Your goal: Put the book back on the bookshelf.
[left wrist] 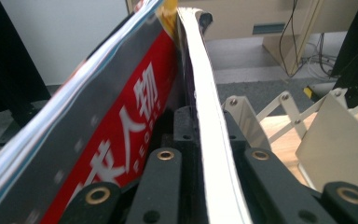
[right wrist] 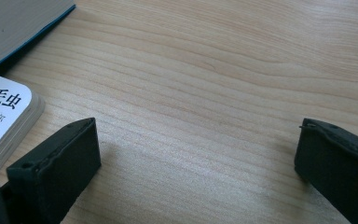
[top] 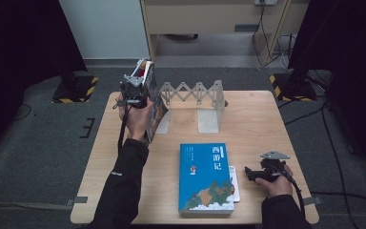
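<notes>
From the high view, your left gripper (top: 134, 88) holds a magazine (top: 153, 102) upright near the far-left corner of the table (top: 257, 119), just beside the left plate of the folding book rack (top: 198, 93). The likely trouble here is judged: the magazine is thin and floppy, so if you tilt it on the way in, its lower edge may catch that plate or buckle against the tabletop instead of sliding into a slot. A nudge could also push the light rack along the table. Your right gripper (top: 256, 172) rests low near the near-right corner, just beside the blue book (top: 206, 177) and the small white book (top: 235, 183) tucked under its right edge.

In the left gripper view, the jaws are clamped on the magazine (left wrist: 121, 135): its red cover leans off to one side while the pale page edge rises between the fingers (left wrist: 161, 186). The grip looks close to one edge, so the sheets could fan or slip. The rack (left wrist: 335, 140) stands just beyond.

In the right gripper view, the jaws stand wide apart over bare wood, holding nothing; the white book (right wrist: 2, 116) lies just beside one finger (right wrist: 58, 168), so a careless closing could snag it.
</notes>
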`<state>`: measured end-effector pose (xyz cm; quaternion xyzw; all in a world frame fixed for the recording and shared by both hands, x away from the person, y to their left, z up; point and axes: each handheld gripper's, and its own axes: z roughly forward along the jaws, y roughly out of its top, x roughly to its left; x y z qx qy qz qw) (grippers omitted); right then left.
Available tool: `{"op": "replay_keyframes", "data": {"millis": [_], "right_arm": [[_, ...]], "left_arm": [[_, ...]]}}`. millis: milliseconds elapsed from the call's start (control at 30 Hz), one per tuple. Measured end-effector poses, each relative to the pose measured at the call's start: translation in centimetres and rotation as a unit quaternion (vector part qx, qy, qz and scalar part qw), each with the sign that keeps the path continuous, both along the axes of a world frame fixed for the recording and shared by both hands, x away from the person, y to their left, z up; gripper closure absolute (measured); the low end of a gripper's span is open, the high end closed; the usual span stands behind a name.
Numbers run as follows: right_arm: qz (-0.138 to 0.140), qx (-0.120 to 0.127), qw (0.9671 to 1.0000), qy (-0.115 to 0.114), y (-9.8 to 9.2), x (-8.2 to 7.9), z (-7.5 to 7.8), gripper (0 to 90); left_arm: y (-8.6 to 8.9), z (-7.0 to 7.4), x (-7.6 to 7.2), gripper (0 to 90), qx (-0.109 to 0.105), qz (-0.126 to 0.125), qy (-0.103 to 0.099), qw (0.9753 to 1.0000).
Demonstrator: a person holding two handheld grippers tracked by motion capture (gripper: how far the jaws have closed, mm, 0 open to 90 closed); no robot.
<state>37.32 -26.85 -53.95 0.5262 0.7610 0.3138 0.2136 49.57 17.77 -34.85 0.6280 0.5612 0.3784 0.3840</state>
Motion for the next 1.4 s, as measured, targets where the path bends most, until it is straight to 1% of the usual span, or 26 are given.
{"op": "replay_keyframes", "data": {"millis": [67, 233, 300, 400, 433, 467, 567, 667, 767, 867, 1067, 1133, 1233, 1367, 1400], "right_arm": [[0.000, 0.000, 1.0000, 0.000, 0.0, 0.0, 0.0, 0.4], [0.000, 0.000, 1.0000, 0.000, 0.0, 0.0, 0.0, 0.4], [0.000, 0.000, 1.0000, 0.000, 0.0, 0.0, 0.0, 0.4], [0.000, 0.000, 1.0000, 0.000, 0.0, 0.0, 0.0, 0.4], [0.000, 0.000, 1.0000, 0.000, 0.0, 0.0, 0.0, 0.4], [0.000, 0.000, 1.0000, 0.000, 0.0, 0.0, 0.0, 0.4], [0.000, 0.000, 1.0000, 0.000, 0.0, 0.0, 0.0, 0.4], [0.000, 0.000, 1.0000, 0.000, 0.0, 0.0, 0.0, 0.4], [0.000, 0.000, 1.0000, 0.000, 0.0, 0.0, 0.0, 0.4], [0.000, 0.000, 1.0000, 0.000, 0.0, 0.0, 0.0, 0.4], [0.000, 0.000, 1.0000, 0.000, 0.0, 0.0, 0.0, 0.4], [0.000, 0.000, 1.0000, 0.000, 0.0, 0.0, 0.0, 0.4], [0.000, 0.000, 1.0000, 0.000, 0.0, 0.0, 0.0, 0.4], [0.000, 0.001, 1.0000, 0.001, 0.0, 0.0, 0.0, 0.4], [-0.001, 0.001, 1.0000, 0.001, 0.0, 0.0, 0.0, 0.3]], "left_arm": [[0.3, -0.1, -0.2, 80.5, -0.003, 0.000, -0.002, 1.0000], [0.6, -0.2, -0.4, 78.3, 0.002, -0.007, -0.004, 1.0000], [0.7, -0.2, -0.4, 74.7, -0.003, -0.011, -0.007, 0.9999], [0.7, -0.2, -0.5, 66.1, -0.010, -0.021, -0.013, 0.9996], [0.7, -0.2, -0.5, 64.2, -0.009, -0.025, -0.012, 0.9996], [0.7, -0.2, -0.6, 63.4, -0.008, -0.029, -0.013, 0.9995], [0.7, -0.2, -1.1, 60.1, -0.020, -0.039, -0.025, 0.9987], [0.9, -0.1, -1.7, 57.7, -0.025, -0.042, -0.031, 0.9983], [1.1, 0.1, -2.4, 55.4, -0.037, -0.048, -0.036, 0.9975], [1.1, 0.0, -3.0, 53.8, -0.042, -0.056, -0.037, 0.9969], [1.3, -0.3, -4.4, 50.6, -0.052, -0.060, -0.059, 0.9951], [1.4, -0.3, -4.8, 47.5, -0.056, -0.062, -0.070, 0.9940], [1.6, -0.4, -5.5, 46.1, -0.058, -0.066, -0.076, 0.9933], [2.0, -0.7, -6.2, 43.1, -0.072, -0.074, -0.084, 0.9911], [2.2, -0.8, -6.4, 42.7, -0.075, -0.078, -0.088, 0.9902]]}}
